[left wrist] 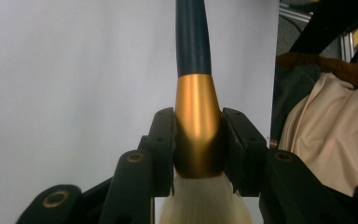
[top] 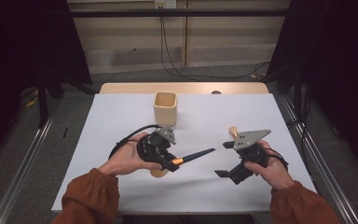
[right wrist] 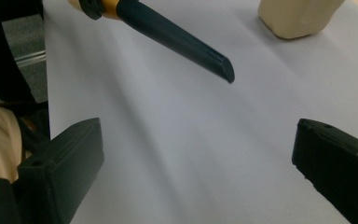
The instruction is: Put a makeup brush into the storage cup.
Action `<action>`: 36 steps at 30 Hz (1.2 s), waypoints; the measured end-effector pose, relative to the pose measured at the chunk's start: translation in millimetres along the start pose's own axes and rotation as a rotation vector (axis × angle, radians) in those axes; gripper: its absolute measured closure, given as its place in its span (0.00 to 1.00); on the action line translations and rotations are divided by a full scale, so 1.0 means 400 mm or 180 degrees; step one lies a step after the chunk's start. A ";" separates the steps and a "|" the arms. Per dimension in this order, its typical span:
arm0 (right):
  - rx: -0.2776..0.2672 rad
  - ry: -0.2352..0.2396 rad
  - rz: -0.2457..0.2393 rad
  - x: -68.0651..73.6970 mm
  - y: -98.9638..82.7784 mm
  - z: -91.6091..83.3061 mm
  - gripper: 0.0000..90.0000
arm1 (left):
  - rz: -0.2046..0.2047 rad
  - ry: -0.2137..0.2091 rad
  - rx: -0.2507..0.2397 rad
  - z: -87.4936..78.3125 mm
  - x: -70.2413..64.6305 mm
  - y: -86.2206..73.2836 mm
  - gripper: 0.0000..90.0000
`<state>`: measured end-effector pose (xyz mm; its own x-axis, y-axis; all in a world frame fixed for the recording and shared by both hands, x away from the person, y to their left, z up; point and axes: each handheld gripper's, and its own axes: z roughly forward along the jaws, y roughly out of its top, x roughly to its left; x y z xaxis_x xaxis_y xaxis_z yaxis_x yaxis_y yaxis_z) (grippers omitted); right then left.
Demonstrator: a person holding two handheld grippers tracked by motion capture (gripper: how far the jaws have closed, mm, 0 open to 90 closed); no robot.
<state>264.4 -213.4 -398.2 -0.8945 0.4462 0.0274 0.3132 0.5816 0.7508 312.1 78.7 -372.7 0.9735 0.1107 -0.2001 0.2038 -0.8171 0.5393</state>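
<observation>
Brush point(top: 186, 159) at centre of the high view, held off the table point(top: 121, 121), dark handle pointing right toward the right gripper point(top: 224, 158). Left gripper point(top: 168, 164) clamped on the gold ferrule point(left wrist: 196, 126); in the left gripper view, at centre, both pads pressed flat on the gold band, pale bristles point(left wrist: 200, 203) below at the bottom edge. Right gripper spread wide, holding nothing, touching nothing; in the right gripper view, handle tip point(right wrist: 221, 65) at upper centre, well apart from the jaws at the bottom corners. Cup point(top: 165, 108) upright at upper centre, apart from both.

Judged a handover or a drop into the cup. Best done thus: ferrule grip kept firm, handle kept level, right jaws brought square around the handle before any release on the left. Risk: tapered handle sliding out of a loose pinch.
</observation>
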 end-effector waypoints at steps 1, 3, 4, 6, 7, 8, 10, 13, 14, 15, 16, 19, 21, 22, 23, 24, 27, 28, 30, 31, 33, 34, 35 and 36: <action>0.0088 0.0023 -0.0017 -0.002 0.005 0.003 0.04 | 0.0008 -0.0011 0.0018 0.001 0.001 0.001 0.73; 0.0263 0.0130 -0.0040 -0.005 0.013 0.010 0.05 | 0.0010 -0.0030 0.0059 0.004 0.002 0.002 0.73; 0.0313 0.0148 -0.0077 -0.007 0.016 0.012 0.05 | -0.0005 -0.0033 0.0064 0.007 0.002 0.002 0.73; 0.0444 0.0182 -0.0102 -0.012 0.024 0.020 0.05 | -0.0007 -0.0052 0.0103 0.011 0.006 0.003 0.73; 0.0492 0.0207 -0.0099 -0.014 0.028 0.023 0.05 | -0.0012 -0.0052 0.0112 0.012 0.007 0.004 0.73; 0.0535 0.0234 -0.0112 -0.016 0.031 0.026 0.05 | -0.0017 -0.0054 0.0120 0.013 0.008 0.004 0.73; 0.0609 0.0286 -0.0127 -0.019 0.037 0.032 0.05 | -0.0005 -0.0024 0.0124 0.014 0.009 0.005 0.73; 0.0712 0.0324 -0.0176 -0.018 0.049 0.041 0.05 | 0.0007 -0.0050 0.0159 0.015 0.010 0.006 0.73; 0.0738 0.0336 -0.0208 -0.018 0.054 0.045 0.05 | 0.0003 -0.0066 0.0178 0.017 0.011 0.006 0.73; 0.0781 0.0356 -0.0228 -0.018 0.061 0.049 0.05 | 0.0002 -0.0057 0.0185 0.018 0.011 0.007 0.73; 0.0811 0.0355 -0.0259 -0.018 0.067 0.053 0.06 | 0.0011 -0.0062 0.0199 0.020 0.013 0.007 0.73; 0.0893 0.0436 -0.0340 -0.014 0.084 0.064 0.05 | 0.0008 -0.0071 0.0235 0.024 0.013 0.009 0.73; 0.0960 0.0467 -0.0401 -0.009 0.098 0.075 0.05 | 0.0030 -0.0089 0.0264 0.028 0.013 0.010 0.73; 0.0993 0.0483 -0.0414 -0.008 0.103 0.081 0.06 | 0.0035 -0.0099 0.0284 0.029 0.013 0.011 0.73; 0.1038 0.0484 -0.0422 -0.006 0.108 0.086 0.06 | 0.0031 -0.0096 0.0290 0.030 0.012 0.011 0.73; 0.1059 0.0478 -0.0452 -0.006 0.112 0.093 0.05 | 0.0037 -0.0108 0.0308 0.031 0.013 0.012 0.73; 0.1150 0.0525 -0.0480 -0.005 0.124 0.110 0.05 | 0.0043 -0.0120 0.0330 0.034 0.013 0.014 0.73; 0.1183 0.0548 -0.0504 -0.003 0.129 0.118 0.05 | 0.0054 -0.0113 0.0335 0.035 0.013 0.014 0.73; 0.1272 0.0592 -0.0541 -0.003 0.139 0.128 0.13 | 0.0061 -0.0125 0.0334 0.037 0.013 0.015 0.73; 0.1298 0.0616 -0.0542 -0.003 0.143 0.132 0.17 | 0.0060 -0.0132 0.0331 0.037 0.012 0.015 0.73; 0.1303 0.0628 -0.0564 -0.004 0.149 0.140 0.20 | 0.0065 -0.0125 0.0328 0.039 0.012 0.015 0.73; 0.1294 0.0626 -0.0598 -0.005 0.150 0.145 0.23 | 0.0066 -0.0126 0.0329 0.039 0.012 0.015 0.73; 0.1301 0.0650 -0.0600 -0.006 0.152 0.150 0.26 | 0.0077 -0.0126 0.0335 0.040 0.012 0.015 0.73; 0.1292 0.0688 -0.0607 -0.005 0.152 0.155 0.31 | 0.0064 -0.0131 0.0329 0.041 0.012 0.015 0.73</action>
<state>305.1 -136.9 -393.3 -0.9802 0.1799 0.0831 0.1980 0.8762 0.4395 316.1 65.1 -383.6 0.9718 0.0721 -0.2246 0.1703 -0.8731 0.4567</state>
